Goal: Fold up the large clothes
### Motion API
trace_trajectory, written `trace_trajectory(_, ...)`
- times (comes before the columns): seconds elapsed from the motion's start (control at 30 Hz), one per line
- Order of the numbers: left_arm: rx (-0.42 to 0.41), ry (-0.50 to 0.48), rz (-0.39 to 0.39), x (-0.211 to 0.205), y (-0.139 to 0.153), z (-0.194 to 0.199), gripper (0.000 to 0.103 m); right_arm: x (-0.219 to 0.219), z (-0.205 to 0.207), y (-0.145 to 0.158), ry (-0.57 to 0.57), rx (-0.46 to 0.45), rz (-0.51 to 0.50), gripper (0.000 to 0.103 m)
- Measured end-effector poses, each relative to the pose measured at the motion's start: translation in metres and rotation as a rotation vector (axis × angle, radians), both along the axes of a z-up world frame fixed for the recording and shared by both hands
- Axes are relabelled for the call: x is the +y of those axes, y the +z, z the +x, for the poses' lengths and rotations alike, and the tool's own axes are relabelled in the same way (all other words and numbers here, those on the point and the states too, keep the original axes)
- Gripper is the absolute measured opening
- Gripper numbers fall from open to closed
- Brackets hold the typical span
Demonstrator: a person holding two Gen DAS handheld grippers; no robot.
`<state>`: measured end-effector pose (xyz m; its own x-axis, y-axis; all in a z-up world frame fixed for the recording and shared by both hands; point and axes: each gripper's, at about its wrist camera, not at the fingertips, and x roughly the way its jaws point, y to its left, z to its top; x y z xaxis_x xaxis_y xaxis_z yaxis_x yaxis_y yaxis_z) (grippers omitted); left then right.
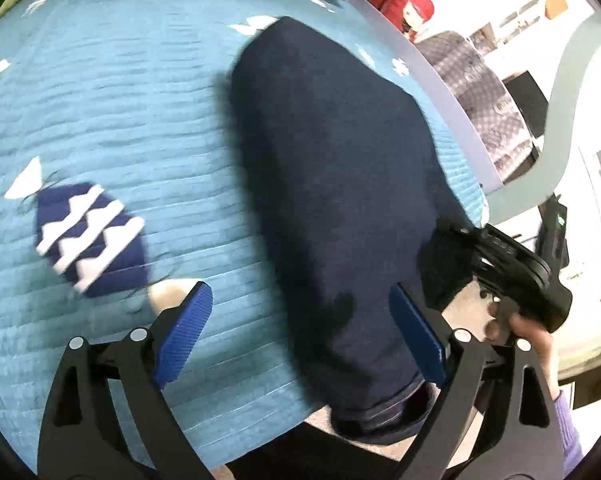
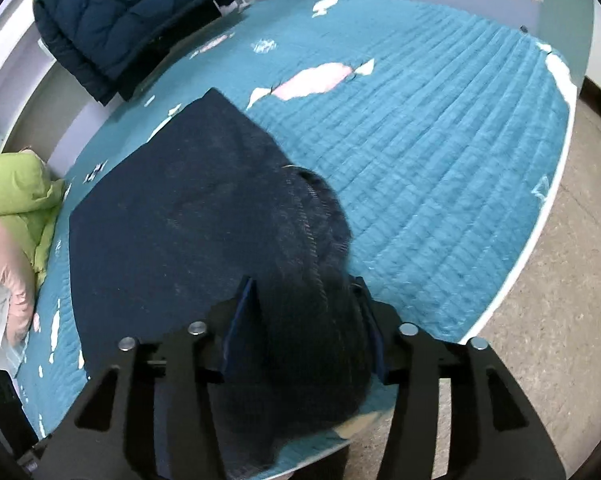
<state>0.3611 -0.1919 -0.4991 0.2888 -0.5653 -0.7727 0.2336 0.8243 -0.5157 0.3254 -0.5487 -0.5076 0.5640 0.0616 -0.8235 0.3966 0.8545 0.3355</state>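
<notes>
A dark navy garment lies folded lengthwise on the blue quilted bed cover; it also shows in the right wrist view. My left gripper is open, its blue pads above the garment's near end and touching nothing. My right gripper is shut on a bunched edge of the navy garment near the bed's front edge. The right gripper also shows in the left wrist view, held by a hand at the garment's right side.
A navy puffer jacket lies at the bed's far corner. A green and pink garment sits at the left. A fish print marks the cover. The bed edge and stone floor lie to the right.
</notes>
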Motion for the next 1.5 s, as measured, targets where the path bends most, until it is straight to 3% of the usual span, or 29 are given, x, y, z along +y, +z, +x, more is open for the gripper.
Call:
trace_trajectory(0.13, -0.046, 0.035, 0.042, 0.031, 0.011, -0.011, 0.09, 0.006, -0.02, 0.022, -0.034, 0.003, -0.128, 0.057)
trace_trajectory(0.27, -0.128, 0.065, 0.111, 0.065, 0.038, -0.03, 0.091, 0.044, -0.041, 0.054, 0.031, -0.038, -0.203, 0.062)
trace_trajectory(0.5, -0.271, 0.067, 0.166, 0.115, 0.102, -0.08, 0.098, 0.142, -0.073, 0.11, 0.209, -0.118, -0.223, 0.074)
trace_trajectory(0.53, -0.291, 0.068, 0.172, 0.121, 0.111, -0.087, 0.098, 0.154, -0.075, 0.114, 0.225, -0.118, -0.225, 0.081)
trace_trajectory(0.67, -0.364, 0.097, 0.207, 0.151, 0.149, -0.12, 0.098, 0.214, -0.101, 0.14, 0.32, -0.142, -0.209, 0.091)
trace_trajectory(0.9, -0.478, 0.231, 0.281, 0.195, 0.214, -0.182, 0.098, 0.276, -0.152, 0.193, 0.346, -0.196, -0.322, 0.095)
trace_trajectory(1.13, -0.604, 0.288, 0.32, 0.212, 0.27, -0.243, 0.098, 0.297, -0.206, 0.231, 0.347, -0.252, -0.333, 0.095)
trace_trajectory(1.27, -0.644, 0.327, 0.246, 0.222, 0.294, -0.272, 0.098, 0.298, -0.233, 0.251, 0.334, -0.257, -0.326, 0.095)
trace_trajectory(1.33, -0.667, 0.365, 0.257, 0.223, 0.308, -0.287, 0.098, 0.3, -0.25, 0.263, 0.335, -0.284, -0.332, 0.095)
trace_trajectory(1.5, -0.715, 0.345, 0.297, 0.215, 0.335, -0.318, 0.098, 0.306, -0.287, 0.293, 0.312, -0.358, -0.398, 0.095)
